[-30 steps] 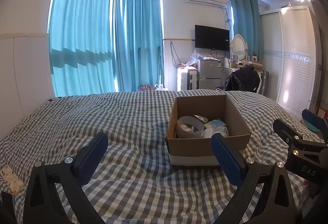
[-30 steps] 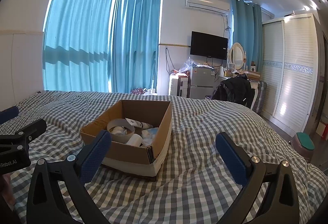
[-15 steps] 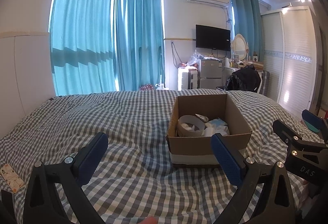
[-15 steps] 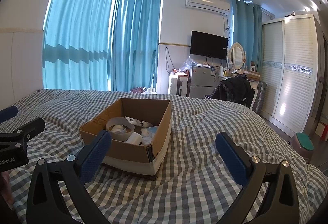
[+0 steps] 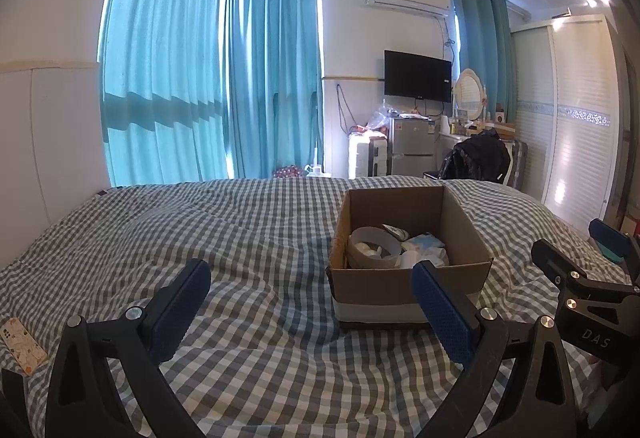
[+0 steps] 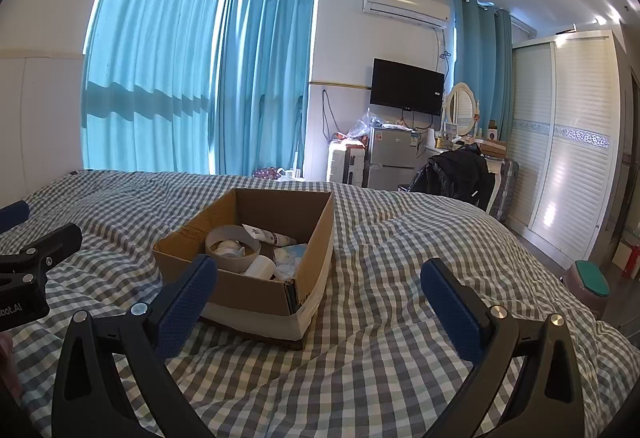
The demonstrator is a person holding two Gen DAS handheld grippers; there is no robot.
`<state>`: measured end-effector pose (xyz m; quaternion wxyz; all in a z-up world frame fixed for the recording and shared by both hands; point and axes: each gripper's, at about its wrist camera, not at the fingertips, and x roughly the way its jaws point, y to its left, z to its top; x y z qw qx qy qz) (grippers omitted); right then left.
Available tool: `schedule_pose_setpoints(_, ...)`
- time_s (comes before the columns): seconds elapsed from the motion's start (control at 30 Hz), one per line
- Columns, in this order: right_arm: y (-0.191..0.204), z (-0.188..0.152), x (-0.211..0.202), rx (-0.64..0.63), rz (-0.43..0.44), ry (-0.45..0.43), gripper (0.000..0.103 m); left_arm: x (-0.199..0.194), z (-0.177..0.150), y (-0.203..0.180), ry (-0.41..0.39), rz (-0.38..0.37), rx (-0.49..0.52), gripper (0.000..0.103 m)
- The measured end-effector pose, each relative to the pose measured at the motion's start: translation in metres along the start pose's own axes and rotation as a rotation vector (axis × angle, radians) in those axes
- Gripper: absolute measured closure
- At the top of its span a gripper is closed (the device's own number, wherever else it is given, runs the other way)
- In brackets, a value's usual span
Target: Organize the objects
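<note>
- A cardboard box [image 5: 408, 258] is seen resting on the checked bedcover [image 5: 240, 238], its top open.
- Inside the box, a grey ring-shaped item [image 6: 233, 248] with small white pieces within it, a white tube [image 6: 267, 235] behind it, a pale rounded container [image 6: 260, 266] and light blue packaging [image 6: 294, 254] are gathered.
- The left gripper [image 5: 310, 308] is held low, in front of the box and to its left; its fingers are spread wide apart and nothing is held between them.
- The right gripper [image 6: 320, 306] is held in front of the box and to its right, fingers likewise wide apart and empty.
- A small patterned card-like item [image 5: 22, 344] lies on the bedcover well apart from the box, far to its left.
- The task is judged to be largely done; the patterned item may be left to collect, if it belongs to the set.
</note>
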<state>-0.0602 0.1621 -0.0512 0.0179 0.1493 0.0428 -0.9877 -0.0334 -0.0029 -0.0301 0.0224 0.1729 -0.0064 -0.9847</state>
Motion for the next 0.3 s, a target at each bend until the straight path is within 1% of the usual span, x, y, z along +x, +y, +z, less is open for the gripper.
schedule_pose_setpoints(0.3,0.0003,-0.001,0.0002,0.0,-0.001,0.002,0.001,-0.0017,-0.0024,-0.0019,-0.007,0.012,0.007,0.0)
